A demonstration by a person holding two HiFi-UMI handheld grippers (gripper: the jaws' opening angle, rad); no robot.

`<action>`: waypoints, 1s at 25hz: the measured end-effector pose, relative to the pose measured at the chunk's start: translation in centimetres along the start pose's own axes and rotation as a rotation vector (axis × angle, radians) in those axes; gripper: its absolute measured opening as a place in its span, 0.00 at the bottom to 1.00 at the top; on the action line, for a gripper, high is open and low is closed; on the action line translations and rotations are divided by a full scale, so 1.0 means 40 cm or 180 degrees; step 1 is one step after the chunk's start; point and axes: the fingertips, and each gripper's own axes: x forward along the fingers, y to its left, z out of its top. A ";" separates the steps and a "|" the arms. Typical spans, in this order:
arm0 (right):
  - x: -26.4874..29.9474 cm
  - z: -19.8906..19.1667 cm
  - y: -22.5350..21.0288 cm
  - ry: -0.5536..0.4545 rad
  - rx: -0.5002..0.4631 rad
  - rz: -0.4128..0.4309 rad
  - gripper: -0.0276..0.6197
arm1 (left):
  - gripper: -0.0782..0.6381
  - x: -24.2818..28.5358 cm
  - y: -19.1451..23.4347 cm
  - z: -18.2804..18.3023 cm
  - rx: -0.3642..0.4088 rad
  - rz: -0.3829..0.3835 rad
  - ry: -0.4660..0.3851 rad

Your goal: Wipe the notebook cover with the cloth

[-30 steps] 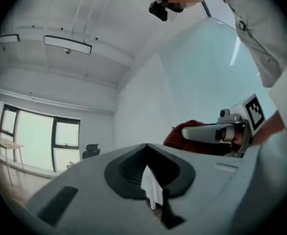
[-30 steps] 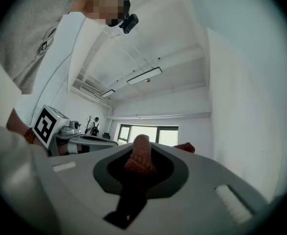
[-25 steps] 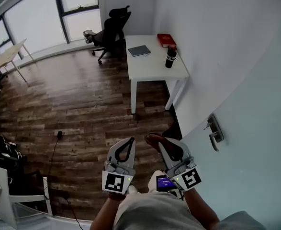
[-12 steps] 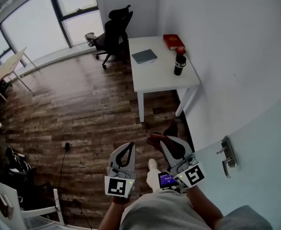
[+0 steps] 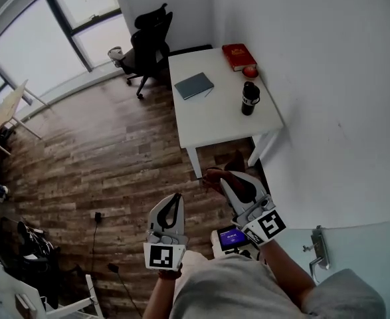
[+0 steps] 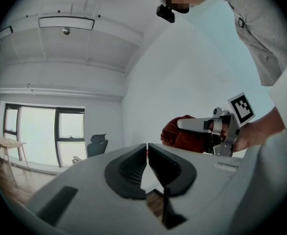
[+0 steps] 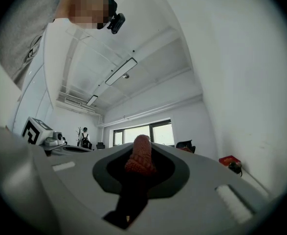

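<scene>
The grey-blue notebook (image 5: 194,85) lies flat on the white desk (image 5: 214,118), well ahead of both grippers. My right gripper (image 5: 222,178) is shut on a dark red cloth (image 5: 210,175), which bulges between its jaws in the right gripper view (image 7: 139,155). My left gripper (image 5: 177,197) is held low beside it. Its jaws (image 6: 147,146) are almost touching and just starting to open, with nothing between them. The left gripper view also shows the right gripper (image 6: 182,125) with the cloth (image 6: 182,137).
On the desk stand a black bottle (image 5: 250,98), a red book (image 5: 238,55) and a small red round thing (image 5: 250,71). A black office chair (image 5: 148,45) is behind the desk. A white wall runs along the right, with a door handle (image 5: 316,241). Wood floor lies between me and the desk.
The desk has come nearer and sits more to the middle of the head view. Both grippers stay low in front of the body, the right one still on the cloth.
</scene>
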 end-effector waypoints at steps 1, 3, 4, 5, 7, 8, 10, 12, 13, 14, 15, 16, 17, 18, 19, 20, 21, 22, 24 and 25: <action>0.021 -0.012 -0.029 0.0016 0.0044 -0.0018 0.13 | 0.13 0.022 0.013 -0.008 -0.0008 0.0008 0.0011; 0.063 -0.036 -0.080 0.0055 0.0106 -0.0042 0.13 | 0.13 0.062 0.045 -0.030 -0.0012 0.0025 0.0057; 0.085 -0.049 -0.105 0.0085 0.0110 -0.0055 0.13 | 0.13 0.084 0.066 -0.042 -0.0022 0.0037 0.0084; 0.109 -0.064 -0.131 0.0121 0.0102 -0.0073 0.13 | 0.13 0.107 0.089 -0.054 -0.0039 0.0050 0.0101; 0.163 -0.094 -0.182 0.0189 0.0089 -0.0125 0.13 | 0.13 0.157 0.142 -0.076 -0.0062 0.0068 0.0112; 0.192 -0.107 -0.205 0.0207 0.0096 -0.0153 0.13 | 0.13 0.182 0.169 -0.087 -0.0067 0.0067 0.0117; 0.255 -0.128 -0.248 0.0227 0.0113 -0.0211 0.13 | 0.12 0.237 0.229 -0.109 -0.0076 0.0034 0.0122; 0.322 -0.147 -0.290 0.0258 0.0093 -0.0287 0.13 | 0.13 0.300 0.291 -0.132 -0.0099 -0.0043 0.0119; 0.358 -0.155 -0.311 0.0275 0.0073 -0.0330 0.13 | 0.13 0.334 0.323 -0.144 -0.0106 -0.0092 0.0119; 0.397 -0.161 -0.333 0.0294 0.0051 -0.0377 0.13 | 0.13 0.370 0.358 -0.154 -0.0112 -0.0147 0.0117; 0.438 -0.166 -0.354 0.0316 0.0032 -0.0429 0.13 | 0.14 0.407 0.394 -0.162 -0.0113 -0.0212 0.0112; 0.480 -0.169 -0.375 0.0344 0.0018 -0.0484 0.13 | 0.14 0.445 0.430 -0.168 -0.0100 -0.0288 0.0107; 0.522 -0.171 -0.393 0.0376 0.0003 -0.0532 0.13 | 0.15 0.481 0.465 -0.171 -0.0074 -0.0374 0.0100; 0.562 -0.174 -0.410 0.0411 -0.0015 -0.0567 0.13 | 0.15 0.515 0.497 -0.176 -0.0044 -0.0463 0.0097; 0.599 -0.177 -0.428 0.0445 -0.0037 -0.0597 0.13 | 0.16 0.546 0.526 -0.183 -0.0028 -0.0550 0.0106; 0.634 -0.183 -0.447 0.0473 -0.0060 -0.0630 0.13 | 0.17 0.577 0.553 -0.194 -0.0031 -0.0632 0.0123; 0.667 -0.190 -0.467 0.0496 -0.0083 -0.0669 0.13 | 0.18 0.607 0.579 -0.207 -0.0042 -0.0711 0.0147; 0.699 -0.199 -0.488 0.0513 -0.0108 -0.0710 0.13 | 0.18 0.636 0.606 -0.225 -0.0050 -0.0788 0.0180; 0.759 -0.215 -0.528 0.0546 -0.0154 -0.0790 0.13 | 0.20 0.695 0.660 -0.267 -0.0024 -0.0937 0.0277; 0.786 -0.222 -0.548 0.0573 -0.0167 -0.0830 0.13 | 0.21 0.724 0.685 -0.288 -0.0006 -0.1001 0.0330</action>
